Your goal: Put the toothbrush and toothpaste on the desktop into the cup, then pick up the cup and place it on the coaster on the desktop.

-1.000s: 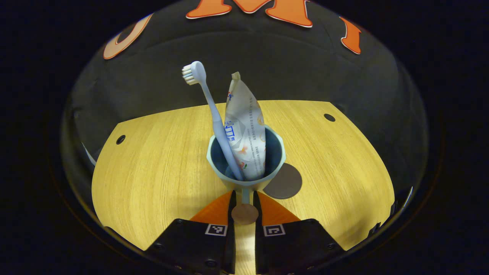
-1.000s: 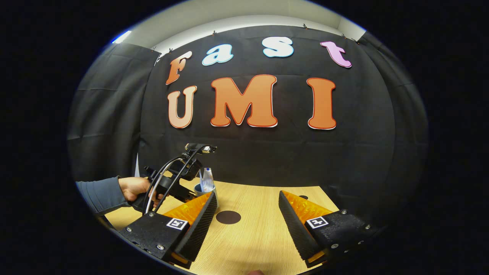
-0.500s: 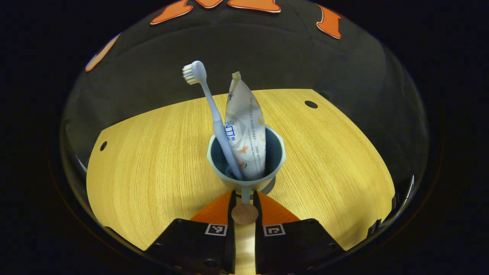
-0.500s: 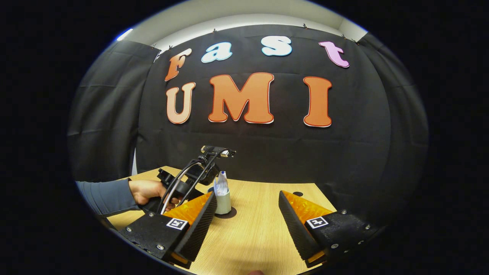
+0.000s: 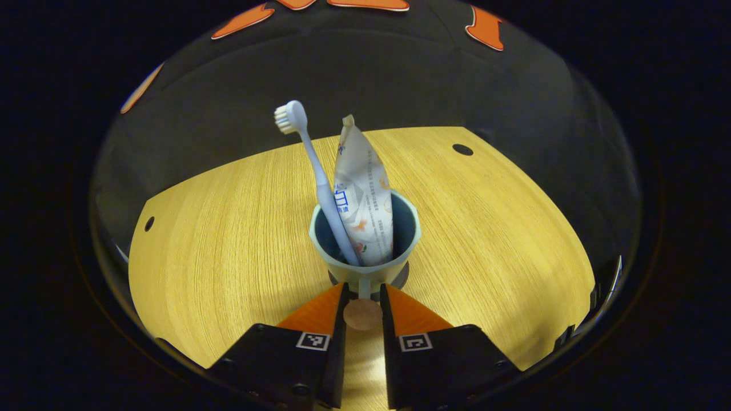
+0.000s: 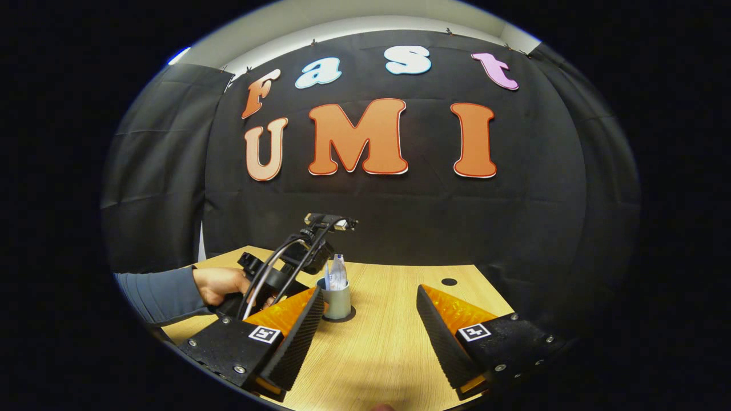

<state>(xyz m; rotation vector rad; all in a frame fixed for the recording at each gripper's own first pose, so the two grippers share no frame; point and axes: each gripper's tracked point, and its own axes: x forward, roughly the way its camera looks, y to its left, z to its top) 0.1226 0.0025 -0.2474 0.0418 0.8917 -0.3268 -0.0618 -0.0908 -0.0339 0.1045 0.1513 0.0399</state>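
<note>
The cup [image 5: 365,242], carrying toothbrush [image 5: 311,171] and toothpaste [image 5: 361,194], is now lowered squarely onto the coaster [image 5: 400,277], which was clear beside it a second ago. Its handle is still clamped by the left gripper [image 5: 363,305]; the right gripper [image 6: 368,319] is held agape. Only release is judged outstanding.

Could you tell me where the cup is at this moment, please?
In the left gripper view the cup stands mid-table on the dark coaster, its handle between the left claw fingers.
</note>
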